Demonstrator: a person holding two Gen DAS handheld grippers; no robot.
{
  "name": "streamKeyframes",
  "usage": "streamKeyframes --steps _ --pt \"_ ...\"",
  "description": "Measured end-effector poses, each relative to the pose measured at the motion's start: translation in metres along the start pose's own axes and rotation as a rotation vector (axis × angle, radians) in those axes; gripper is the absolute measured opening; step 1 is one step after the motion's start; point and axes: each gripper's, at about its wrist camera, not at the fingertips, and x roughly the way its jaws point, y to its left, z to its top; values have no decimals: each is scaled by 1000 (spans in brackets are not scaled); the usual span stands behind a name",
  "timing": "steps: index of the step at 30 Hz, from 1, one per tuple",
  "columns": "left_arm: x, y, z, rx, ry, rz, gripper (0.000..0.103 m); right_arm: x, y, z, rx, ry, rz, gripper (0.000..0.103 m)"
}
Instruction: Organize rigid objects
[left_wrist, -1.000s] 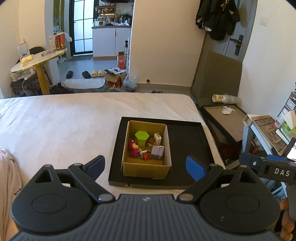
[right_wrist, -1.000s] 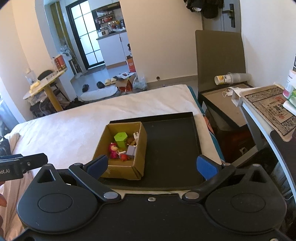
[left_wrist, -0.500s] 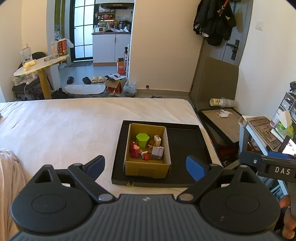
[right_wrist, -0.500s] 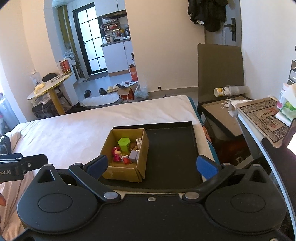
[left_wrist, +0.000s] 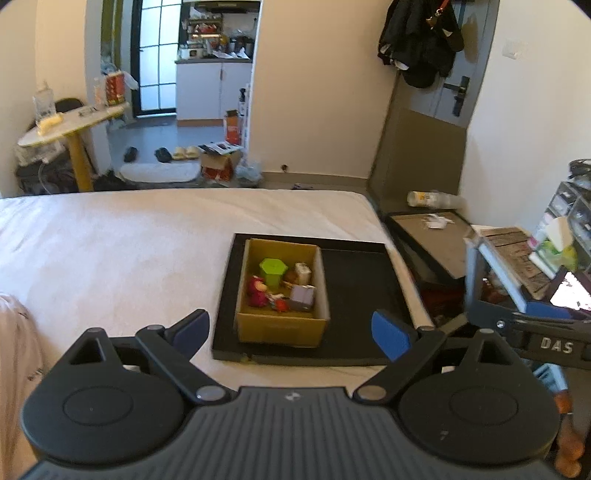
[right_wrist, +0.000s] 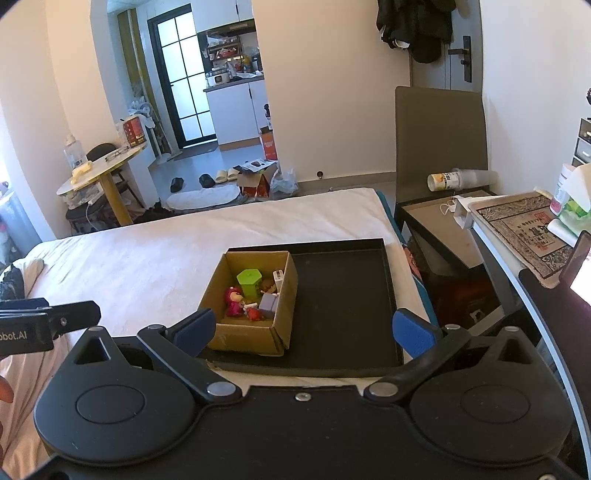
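You see a brown cardboard box (left_wrist: 282, 326) on a black tray (left_wrist: 358, 288), holding a lime-green hexagonal container (left_wrist: 272, 270), a magenta doll (left_wrist: 257, 290) and a lilac block (left_wrist: 303, 297); the bed sheet (left_wrist: 129, 251) is plain white.

The room is being lit brightly by daylight from the glazed door (right_wrist: 186, 79) at the back. The left wrist view is being softened by motion blur, the right kept sharper. Straight lines are being bent by fisheye distortion, corners darkened.
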Motion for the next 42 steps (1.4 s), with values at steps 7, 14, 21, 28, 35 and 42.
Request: streamKeyframes --steps 7,14,21,28,35,42 --pt "1 -2 -3 13 4 22 94 0 -1 -1 0 -5 0 103" --pt "-1 -4 -4 25 -4 48 94 1 -6 -3 16 -5 23 103" --pt "0 -4 -5 29 1 49 94 3 -4 -4 3 1 5 103" --pt "-2 -6 -5 45 -7 59 94 2 0 -3 -4 4 8 103" --pt "-2 -7 -6 45 -5 61 94 3 0 -4 -7 10 9 103" --pt "-3 -5 -7 40 -3 58 94 3 -1 -5 -2 13 17 103"
